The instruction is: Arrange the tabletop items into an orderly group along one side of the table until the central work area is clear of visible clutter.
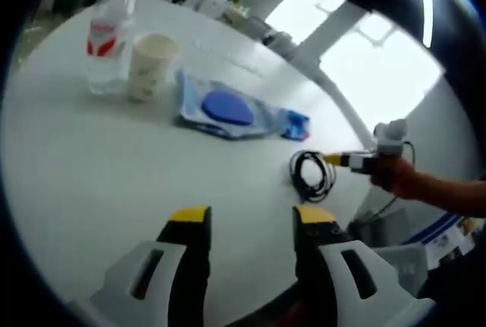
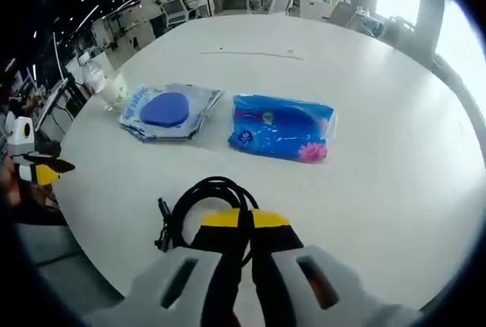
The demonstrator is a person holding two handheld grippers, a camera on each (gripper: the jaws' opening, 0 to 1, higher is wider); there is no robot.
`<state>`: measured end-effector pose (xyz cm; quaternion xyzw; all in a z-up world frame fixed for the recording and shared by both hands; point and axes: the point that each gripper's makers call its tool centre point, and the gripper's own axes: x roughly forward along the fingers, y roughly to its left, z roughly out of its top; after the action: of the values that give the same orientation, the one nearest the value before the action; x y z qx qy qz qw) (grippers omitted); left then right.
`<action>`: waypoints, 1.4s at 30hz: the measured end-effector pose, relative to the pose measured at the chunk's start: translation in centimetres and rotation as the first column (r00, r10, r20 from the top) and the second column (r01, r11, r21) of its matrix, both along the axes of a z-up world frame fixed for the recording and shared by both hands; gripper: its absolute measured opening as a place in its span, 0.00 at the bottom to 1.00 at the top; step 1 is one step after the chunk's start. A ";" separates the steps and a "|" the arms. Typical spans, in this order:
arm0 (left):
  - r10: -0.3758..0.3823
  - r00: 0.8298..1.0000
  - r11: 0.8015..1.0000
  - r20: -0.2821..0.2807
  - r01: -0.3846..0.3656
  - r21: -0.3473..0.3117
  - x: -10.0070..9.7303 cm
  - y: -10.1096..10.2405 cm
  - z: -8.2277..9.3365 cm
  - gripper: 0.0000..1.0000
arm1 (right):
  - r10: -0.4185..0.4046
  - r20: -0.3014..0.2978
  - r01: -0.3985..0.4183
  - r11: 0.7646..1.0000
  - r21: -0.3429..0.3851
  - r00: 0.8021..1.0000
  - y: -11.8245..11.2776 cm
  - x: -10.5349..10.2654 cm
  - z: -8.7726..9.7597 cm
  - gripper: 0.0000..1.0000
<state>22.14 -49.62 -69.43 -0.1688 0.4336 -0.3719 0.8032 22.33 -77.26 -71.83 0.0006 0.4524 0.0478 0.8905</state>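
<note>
In the right gripper view, the right gripper (image 2: pixel 240 221) has its yellow-tipped jaws clenched together on a coiled black cable (image 2: pixel 199 204), whose loop bulges out ahead and to the left of the tips on the white table (image 2: pixel 395 152). Further ahead of the jaws lies a blue tissue pack (image 2: pixel 282 127), flat on the table, and just left of it, apart from it, a clear packet with a blue disc (image 2: pixel 168 111) inside. Beyond that packet, near the table's far left edge, stand a paper cup (image 2: pixel 115 90) and a plastic bottle (image 2: pixel 95 77), close together. The left gripper (image 2: pixel 47 169) shows at the left edge of this view.

In the left gripper view, the left gripper (image 1: pixel 249 219) hangs above the table (image 1: pixel 91 168) with its jaws released, a wide gap between the tips and nothing in it. Ahead and to its right lies the cable (image 1: pixel 310 174), with the right gripper (image 1: pixel 334 159) at it. Further ahead is the packet (image 1: pixel 226 108), the tissue pack (image 1: pixel 295 124) touching its right end as seen from here. Beyond and left stand the cup (image 1: pixel 150 65) and, just beside it, the bottle (image 1: pixel 108 46), both upright
</note>
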 end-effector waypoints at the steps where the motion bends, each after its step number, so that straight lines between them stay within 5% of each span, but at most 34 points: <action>1: -0.001 1.000 1.000 0.000 0.001 0.000 0.0 0.0 0.0 0.40 | 0.000 0.000 0.000 1.000 0.000 1.000 0.0 0.0 0.0 0.02; 42: -0.009 1.000 1.000 -0.016 0.009 0.018 -0.2 0.1 -0.6 0.40 | -0.003 -0.043 0.003 1.000 0.004 0.999 -0.5 0.2 -1.8 0.02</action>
<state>21.91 -49.54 -70.07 -0.1626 0.4441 -0.3702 0.7996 22.50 -77.78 -73.65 0.0042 0.4715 0.0472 0.8806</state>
